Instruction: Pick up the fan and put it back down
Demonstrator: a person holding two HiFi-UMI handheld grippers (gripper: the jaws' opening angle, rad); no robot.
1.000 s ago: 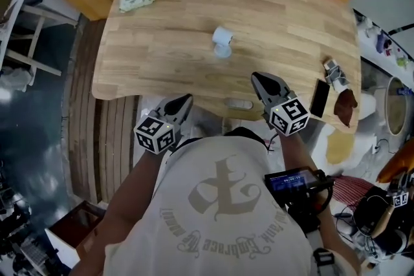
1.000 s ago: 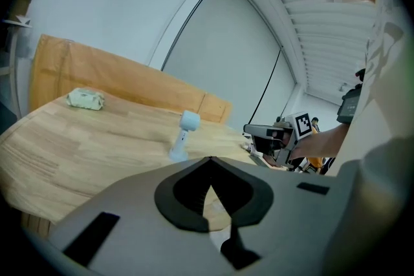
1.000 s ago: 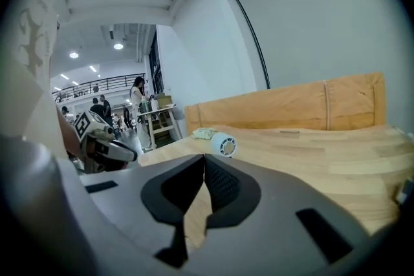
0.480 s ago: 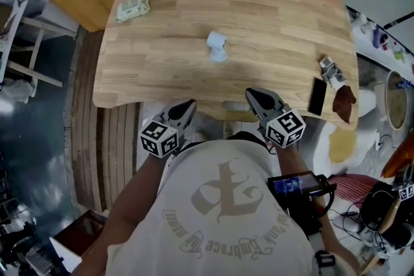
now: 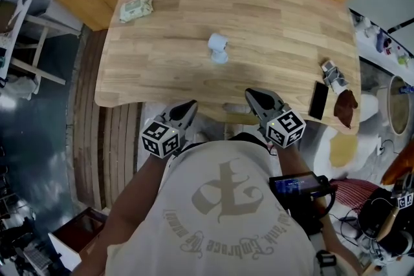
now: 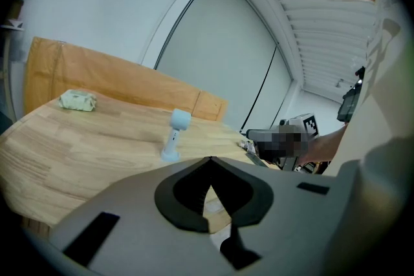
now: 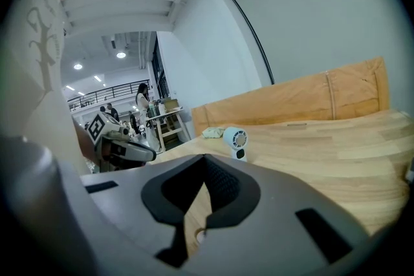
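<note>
Head view: fan (image 5: 218, 47) stands upright in the middle of the table (image 5: 284, 22), nothing touching it; left gripper (image 5: 187, 105) at its 7 o'clock, right gripper (image 5: 252, 94) at its 5 o'clock, both by the near edge, well apart from it; green packet (image 5: 136, 7) off at 10 o'clock.

Left gripper view: jaws closed tip to tip, nothing between them; fan at 11 o'clock of the tips, base flat on the wood.

Right gripper view: jaws likewise pressed together, empty; fan at 1 o'clock of the tips, grille facing me.

My read: fan sits down on the table as the task wants; that fits either the stage ahead of the lift or the one after the set-down; can't tell which; any grasp from here would need jaws opened and a reach toward 12 o'clock, taking the slim stem without tipping it.
</note>
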